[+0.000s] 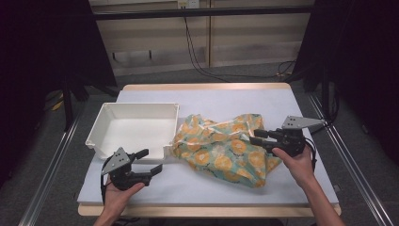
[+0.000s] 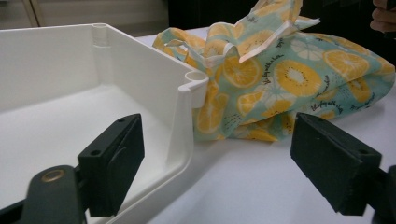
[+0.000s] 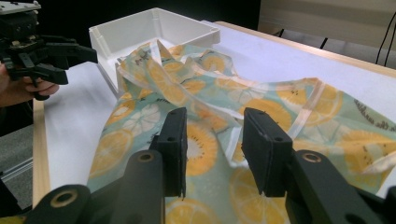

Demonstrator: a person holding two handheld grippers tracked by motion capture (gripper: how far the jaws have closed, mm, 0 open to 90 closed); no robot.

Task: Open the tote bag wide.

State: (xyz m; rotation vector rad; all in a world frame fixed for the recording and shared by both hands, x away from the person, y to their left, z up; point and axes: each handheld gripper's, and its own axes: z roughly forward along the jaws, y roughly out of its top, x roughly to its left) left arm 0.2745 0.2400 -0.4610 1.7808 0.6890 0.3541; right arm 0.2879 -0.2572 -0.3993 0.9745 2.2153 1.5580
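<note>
A teal cloth (image 1: pixel 221 146) printed with orange slices lies bunched on the white table, its left edge against a white tray (image 1: pixel 136 106). My right gripper (image 1: pixel 256 137) hovers over the cloth's right side and points left. In the right gripper view the right gripper (image 3: pixel 215 149) has its jaws partly apart, with a fold of the cloth (image 3: pixel 187 93) under the gap and no pad pressing on it. My left gripper (image 1: pixel 151 160) stands open by the tray's near right corner. In the left gripper view the left gripper (image 2: pixel 222 154) straddles the tray wall (image 2: pixel 154 65) and faces the cloth (image 2: pixel 289 74).
The tray (image 3: pixel 154 23) holds nothing. The table top (image 1: pixel 211 96) has a wooden edge, and bare surface runs behind the cloth and along the front. Metal rails flank the table and cables (image 1: pixel 197 56) trail over the floor behind it. The left gripper (image 3: pixel 77 63) appears far left in the right gripper view.
</note>
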